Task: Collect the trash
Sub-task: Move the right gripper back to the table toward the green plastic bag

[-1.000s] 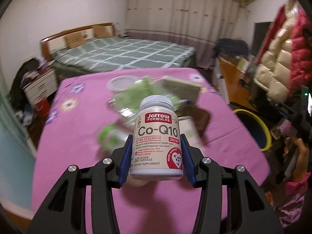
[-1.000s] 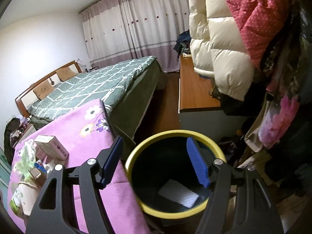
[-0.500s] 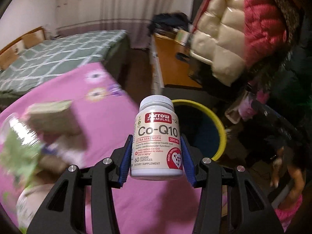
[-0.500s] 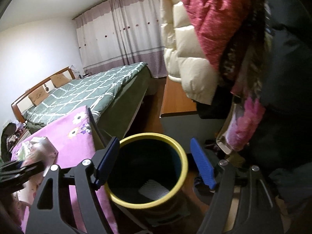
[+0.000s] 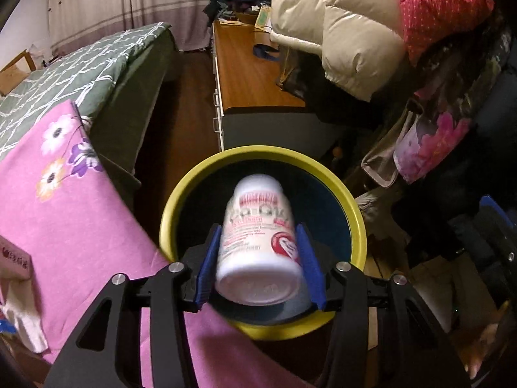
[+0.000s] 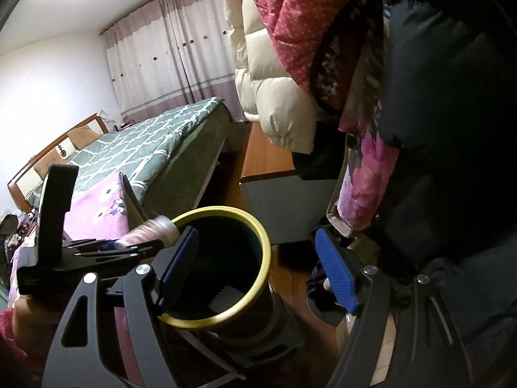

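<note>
The white Co-Q10 supplement bottle (image 5: pixel 258 239) sits blurred and tipped forward between the blue pads of my left gripper (image 5: pixel 260 252), right over the mouth of the yellow-rimmed dark bin (image 5: pixel 200 194). The pads stand slightly off the bottle's sides. In the right wrist view the left gripper (image 6: pixel 152 242) reaches over the bin's rim (image 6: pixel 258 226) with the bottle (image 6: pixel 152 231) at its tip. My right gripper (image 6: pixel 255 274) is open and empty, beside the bin. A white ridged piece (image 6: pixel 226 297) lies at the bin's bottom.
The pink flowered table cloth (image 5: pixel 74 213) borders the bin on the left, with a box corner (image 5: pixel 14 255) on it. A green bed (image 5: pixel 80 68), a wooden desk (image 5: pixel 248 77) and hanging padded coats (image 5: pixel 355 32) stand behind and to the right.
My left gripper swung from the table to above the bin and tilted down. The bottle has tipped forward and blurred, and the pads have parted from it. My right gripper drew back a little.
</note>
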`<state>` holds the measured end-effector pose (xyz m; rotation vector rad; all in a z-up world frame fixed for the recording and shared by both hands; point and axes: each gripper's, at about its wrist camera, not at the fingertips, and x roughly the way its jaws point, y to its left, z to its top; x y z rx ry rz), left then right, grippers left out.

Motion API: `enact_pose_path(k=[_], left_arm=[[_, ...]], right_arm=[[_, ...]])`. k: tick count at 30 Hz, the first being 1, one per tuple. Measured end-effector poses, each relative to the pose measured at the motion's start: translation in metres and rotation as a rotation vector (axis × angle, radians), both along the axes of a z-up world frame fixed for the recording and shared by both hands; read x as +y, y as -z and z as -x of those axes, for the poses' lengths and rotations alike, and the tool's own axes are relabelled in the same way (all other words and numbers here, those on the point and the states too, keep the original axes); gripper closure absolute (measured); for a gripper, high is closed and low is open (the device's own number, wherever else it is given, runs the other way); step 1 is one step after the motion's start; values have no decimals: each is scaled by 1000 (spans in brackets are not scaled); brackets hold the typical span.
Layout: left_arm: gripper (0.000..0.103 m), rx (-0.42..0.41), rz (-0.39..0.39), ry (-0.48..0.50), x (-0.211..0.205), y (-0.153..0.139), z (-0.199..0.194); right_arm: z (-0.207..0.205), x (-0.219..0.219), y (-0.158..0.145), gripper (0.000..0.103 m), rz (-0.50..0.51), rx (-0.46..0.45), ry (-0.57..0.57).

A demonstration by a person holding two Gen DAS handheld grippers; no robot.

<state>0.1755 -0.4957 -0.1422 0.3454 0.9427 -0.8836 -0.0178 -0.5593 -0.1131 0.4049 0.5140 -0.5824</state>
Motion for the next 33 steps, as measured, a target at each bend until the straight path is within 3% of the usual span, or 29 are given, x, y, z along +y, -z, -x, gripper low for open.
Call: enact_pose_path(k=[1,6,10,13,18,24,29,33], left_arm=[[27,-9,3,-14,0,0,-1],[26,-30,39,-49,19,-15,-5],[25,-76,93,-102,64,-48,-2],[19,-128,141,-165,112,-75,3],[13,-230,213,-341,217,-111,13],[10,-331,286,-602,348,-134,19],[9,-428,286,-803,437,-134,8],[9,-481,237,-963,498,-111,-11]], right_arm=[[0,0,0,32,0,0,3],[5,2,-4,32,6,-9,17],[0,7,-6,32,9,-9,3],[-12,18,-4,32,10,2,-41],[-44,51,0,32,4,31,-163],[-91,109,0,32,10,53,-362],[-127,170,-12,32,55,52,-504],[-154,216,-24,32,90,29,-604]])
